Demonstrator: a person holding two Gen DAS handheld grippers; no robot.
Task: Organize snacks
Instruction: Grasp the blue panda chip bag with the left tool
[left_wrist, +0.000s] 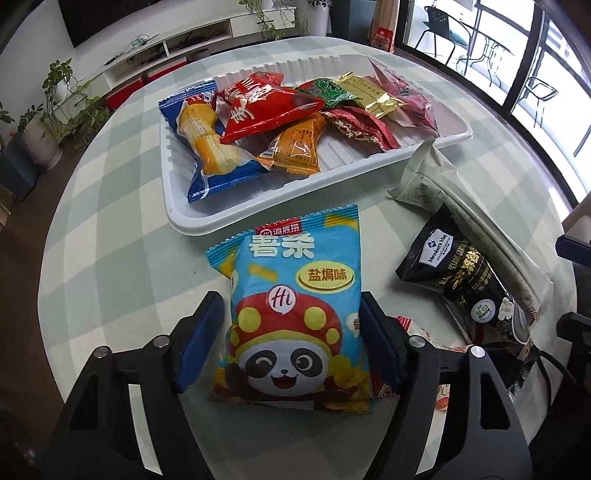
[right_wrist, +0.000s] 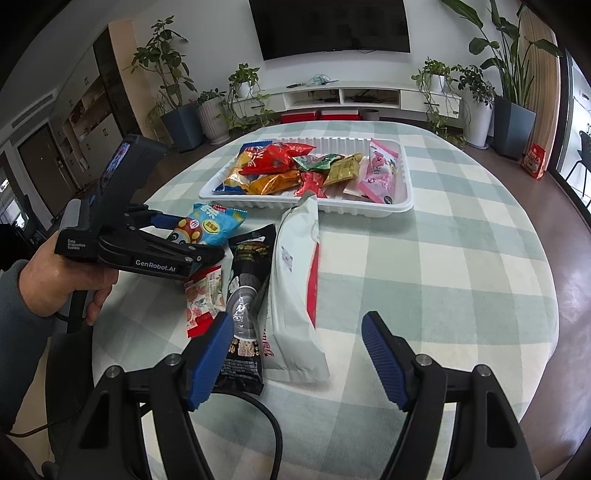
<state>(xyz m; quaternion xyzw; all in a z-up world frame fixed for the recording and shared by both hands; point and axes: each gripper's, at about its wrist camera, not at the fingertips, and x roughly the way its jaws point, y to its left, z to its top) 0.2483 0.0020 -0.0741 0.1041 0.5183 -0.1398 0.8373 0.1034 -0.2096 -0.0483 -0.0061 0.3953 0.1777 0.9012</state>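
My left gripper (left_wrist: 291, 314) is shut on a light-blue snack bag with a panda (left_wrist: 295, 306), held just above the table in front of the white tray (left_wrist: 192, 221). The tray holds several snack packets (left_wrist: 266, 110). The right wrist view shows the left gripper (right_wrist: 192, 240) and the blue bag (right_wrist: 207, 225) to the left of the tray (right_wrist: 369, 210). My right gripper (right_wrist: 297, 332) is open and empty, above the table near a long white packet (right_wrist: 291, 280) and a black packet (right_wrist: 247, 288).
A red-and-white patterned packet (right_wrist: 203, 299) lies under the left gripper. The black packet (left_wrist: 465, 280) and the white packet (left_wrist: 443, 177) lie right of the blue bag. The round table has a green check cloth (right_wrist: 443, 277). Plants, a TV cabinet and windows surround it.
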